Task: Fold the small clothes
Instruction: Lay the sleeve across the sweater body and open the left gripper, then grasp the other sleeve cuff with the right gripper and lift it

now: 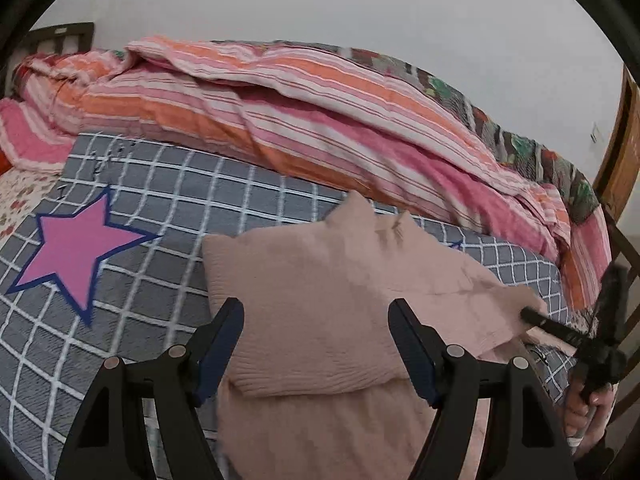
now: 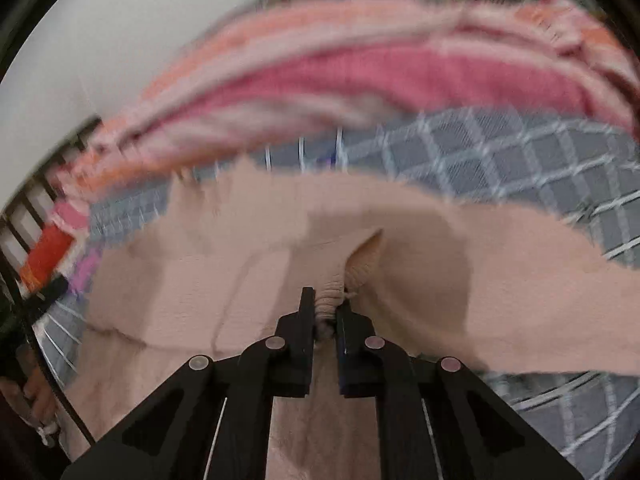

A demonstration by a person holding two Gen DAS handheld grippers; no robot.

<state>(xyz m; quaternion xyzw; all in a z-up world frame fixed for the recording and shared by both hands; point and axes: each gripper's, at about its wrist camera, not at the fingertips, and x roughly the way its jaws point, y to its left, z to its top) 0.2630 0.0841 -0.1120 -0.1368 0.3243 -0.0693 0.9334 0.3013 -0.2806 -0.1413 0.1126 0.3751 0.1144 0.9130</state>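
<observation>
A pale pink knitted garment (image 1: 320, 300) lies on the grey checked bedspread (image 1: 160, 208), with one part folded over the rest. My left gripper (image 1: 316, 312) is open and empty, with its fingers on either side of the folded part. My right gripper (image 2: 326, 304) is shut on a bunched edge of the garment (image 2: 360, 264) and holds it lifted above the bed. It also shows in the left wrist view (image 1: 532, 316) at the garment's right edge. The right wrist view is blurred by motion.
A pink and orange striped quilt (image 1: 300, 112) is heaped along the far side of the bed. A pink star (image 1: 76, 248) is printed on the bedspread at the left. A wooden frame (image 1: 624, 152) stands at the far right, a dark headboard (image 1: 60, 36) at the far left.
</observation>
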